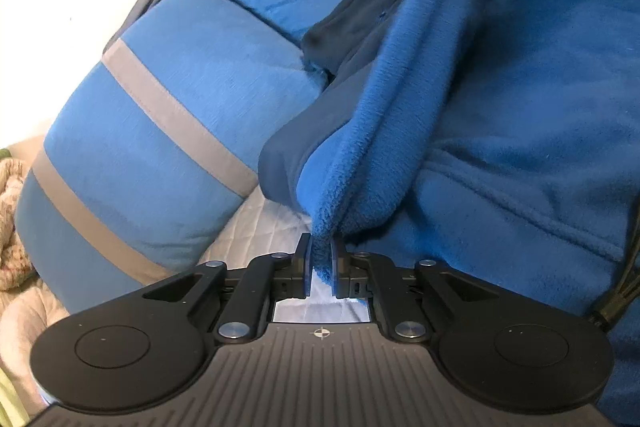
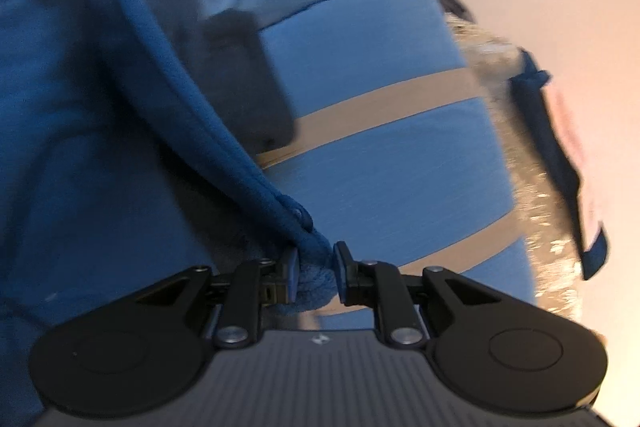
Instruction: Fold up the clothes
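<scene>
A blue fleece jacket (image 1: 520,115) with dark navy lining lies spread over the bed, filling the right of the left wrist view. My left gripper (image 1: 320,259) is shut on a bunched fleece edge, which rises from the jaws up and to the right. In the right wrist view the same jacket (image 2: 80,107) fills the left side. My right gripper (image 2: 314,271) is shut on a bunched hem with a snap button (image 2: 298,213) just above the jaws. A dark navy cuff (image 2: 248,79) lies beyond the taut edge.
Two blue pillows with grey stripes (image 1: 168,131) (image 2: 380,131) lie beside the jacket. A white quilted bedcover (image 1: 256,223) shows under the left gripper. A beige knitted blanket (image 1: 12,211) sits at the far left. A dark strap (image 2: 560,155) hangs by the wall at right.
</scene>
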The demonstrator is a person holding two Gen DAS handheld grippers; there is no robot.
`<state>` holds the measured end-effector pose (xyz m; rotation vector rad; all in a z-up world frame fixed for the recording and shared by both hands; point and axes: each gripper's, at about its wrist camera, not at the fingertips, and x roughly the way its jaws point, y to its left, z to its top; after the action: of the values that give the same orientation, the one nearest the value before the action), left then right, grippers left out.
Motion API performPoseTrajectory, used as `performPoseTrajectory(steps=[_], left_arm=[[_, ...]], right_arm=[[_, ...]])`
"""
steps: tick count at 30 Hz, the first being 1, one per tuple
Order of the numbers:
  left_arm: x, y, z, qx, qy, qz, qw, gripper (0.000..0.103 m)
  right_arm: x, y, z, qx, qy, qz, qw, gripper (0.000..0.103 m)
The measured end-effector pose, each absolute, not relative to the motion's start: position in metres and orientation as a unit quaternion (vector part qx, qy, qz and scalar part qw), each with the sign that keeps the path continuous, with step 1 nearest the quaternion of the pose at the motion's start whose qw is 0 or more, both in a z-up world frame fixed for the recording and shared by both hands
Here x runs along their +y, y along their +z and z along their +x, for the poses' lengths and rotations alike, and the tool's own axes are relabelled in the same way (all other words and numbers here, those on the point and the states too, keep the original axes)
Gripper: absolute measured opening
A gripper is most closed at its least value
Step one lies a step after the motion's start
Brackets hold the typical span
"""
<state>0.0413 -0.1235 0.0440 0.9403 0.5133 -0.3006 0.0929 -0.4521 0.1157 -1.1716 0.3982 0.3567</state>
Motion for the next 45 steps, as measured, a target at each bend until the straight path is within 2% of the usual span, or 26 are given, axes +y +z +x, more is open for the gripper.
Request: performPoseTrajectory(steps=[2,3,4,5,11,18,19,20,21,22,23,24,25,26,29,32,36,45], left_arm=[[-0.121,0.042,0.044,0.253,-0.142,0.439,0.851,0.01],[-0.12,0.042,0.046,0.257,-0.142,0.435,0.851,0.01],[-0.119,0.041,0.046,0.259,-0.141,0.433,0.852,0.01],[-0.118,0.04,0.045,0.26,-0.141,0.431,0.853,0.01],[-0.107,0.032,0.045,0.271,-0.141,0.417,0.856,0.01],[-0.107,0.024,0.037,0.278,-0.134,0.423,0.852,0.012],[-0.107,0.026,0.035,0.274,-0.135,0.422,0.853,0.013],[-0.107,0.029,0.033,0.27,-0.132,0.42,0.856,0.015],[-0.105,0.033,0.031,0.266,-0.126,0.419,0.859,0.028],[-0.104,0.037,0.029,0.262,-0.12,0.417,0.862,0.051],[-0.103,0.04,0.027,0.258,-0.114,0.415,0.865,0.062],[-0.101,0.045,0.024,0.253,-0.11,0.413,0.868,0.077],[-0.099,0.052,0.019,0.245,-0.113,0.408,0.872,0.08],[-0.097,0.06,0.014,0.243,-0.119,0.401,0.875,0.08],[-0.088,0.087,0.0,0.244,-0.129,0.376,0.885,0.082],[-0.075,0.116,-0.011,0.234,-0.133,0.343,0.9,0.086],[-0.06,0.158,-0.024,0.221,-0.154,0.279,0.921,0.103],[-0.038,0.244,-0.036,0.205,-0.154,0.163,0.953,0.103]], right_arm=[[-0.458,0.104,0.076,0.203,0.19,-0.545,0.791,0.033],[-0.46,0.099,0.068,0.214,0.203,-0.542,0.787,0.029],[-0.463,0.094,0.059,0.225,0.217,-0.538,0.783,0.02],[-0.465,0.089,0.051,0.236,0.231,-0.535,0.778,0.019],[-0.472,0.066,0.009,0.275,0.304,-0.523,0.747,0.016],[-0.467,0.053,-0.002,0.314,0.341,-0.505,0.728,0.016],[-0.468,0.055,-0.001,0.319,0.341,-0.498,0.731,0.018],[-0.468,0.056,-0.001,0.324,0.341,-0.49,0.734,0.038],[-0.468,0.058,0.0,0.329,0.341,-0.483,0.736,0.041],[-0.469,0.061,-0.002,0.328,0.344,-0.478,0.739,0.048],[-0.471,0.067,-0.003,0.32,0.346,-0.473,0.744,0.062],[-0.473,0.072,-0.005,0.313,0.348,-0.468,0.749,0.07],[-0.474,0.08,-0.005,0.308,0.35,-0.457,0.758,0.088],[-0.476,0.089,-0.005,0.302,0.351,-0.445,0.766,0.095],[-0.486,0.122,-0.004,0.304,0.362,-0.39,0.791,0.102],[-0.5,0.157,0.0,0.301,0.362,-0.34,0.814,0.103],[-0.525,0.202,0.004,0.297,0.344,-0.284,0.844,0.103],[-0.593,0.292,-0.007,0.264,0.279,-0.203,0.901,0.103]])
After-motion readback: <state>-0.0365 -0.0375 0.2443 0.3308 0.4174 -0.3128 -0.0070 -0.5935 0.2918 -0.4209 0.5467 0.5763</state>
